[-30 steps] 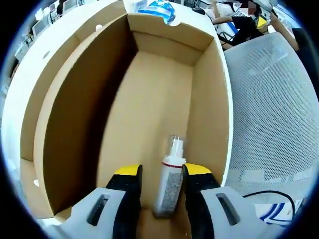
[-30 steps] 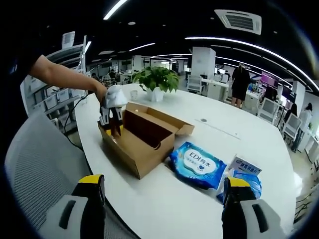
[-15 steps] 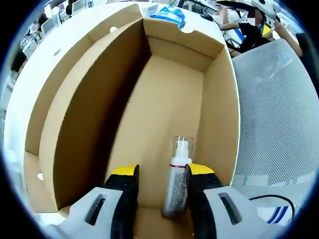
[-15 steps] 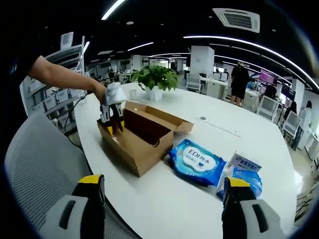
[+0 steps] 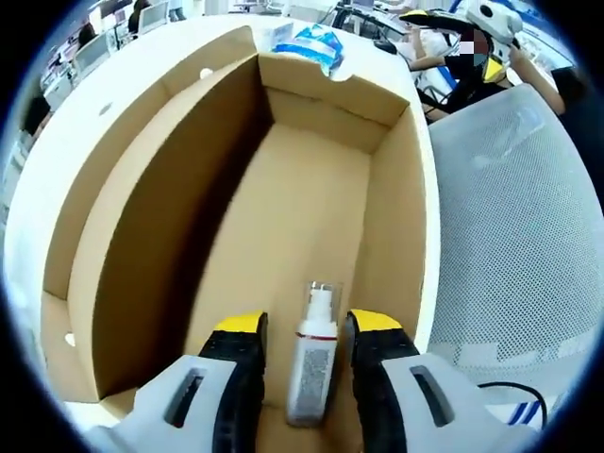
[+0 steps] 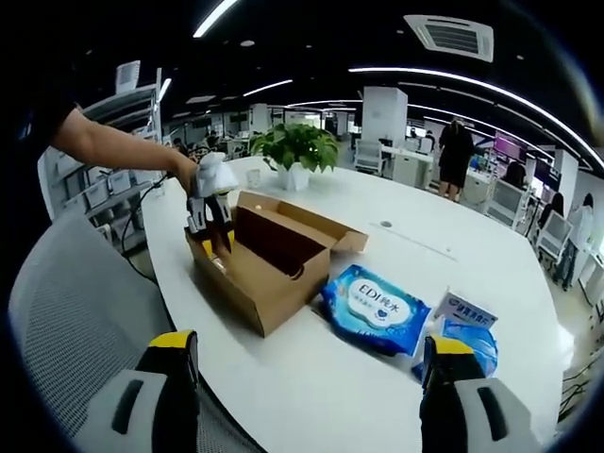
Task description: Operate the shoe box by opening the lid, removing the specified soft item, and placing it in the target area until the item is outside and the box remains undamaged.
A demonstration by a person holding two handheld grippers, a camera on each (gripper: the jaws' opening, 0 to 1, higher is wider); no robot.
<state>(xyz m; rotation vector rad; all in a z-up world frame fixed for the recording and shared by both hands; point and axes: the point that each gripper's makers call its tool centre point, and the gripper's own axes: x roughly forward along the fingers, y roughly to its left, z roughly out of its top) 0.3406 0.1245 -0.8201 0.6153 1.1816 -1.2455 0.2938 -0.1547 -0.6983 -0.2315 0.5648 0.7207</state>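
Little has changed since a second ago: the left gripper (image 5: 295, 340) still sits low inside the box (image 5: 123, 236), and the bottle (image 5: 312, 363) still stands between its yellow-tipped jaws, only sliding a touch lower in the left gripper view. The jaws flank the bottle closely on both sides, but whether they truly pinch it cannot be told. The bottle is a small clear one with a white pump top and a red band, filled with grey speckled stuff, standing upright on the box floor near the right wall. Ahead of it the floor runs bare to the far end wall, and the tall left wall stands well apart, so there is open room in front and to the left. Beyond the far rim lies a blue wipes pack (image 5: 311, 42).

From the right gripper view, the box (image 6: 269, 274) rests on the white table (image 6: 311, 377) near its rounded edge, lid folded back, with a hand (image 6: 184, 170) pushing the left gripper (image 6: 209, 203) down into its near end. The wipes pack (image 6: 377, 311) lies just beside the box, a smaller pack (image 6: 464, 316) further right, a plant (image 6: 297, 151) behind. The right gripper (image 6: 311, 377) hangs well back over the table edge, jaws spread wide and holding nothing.
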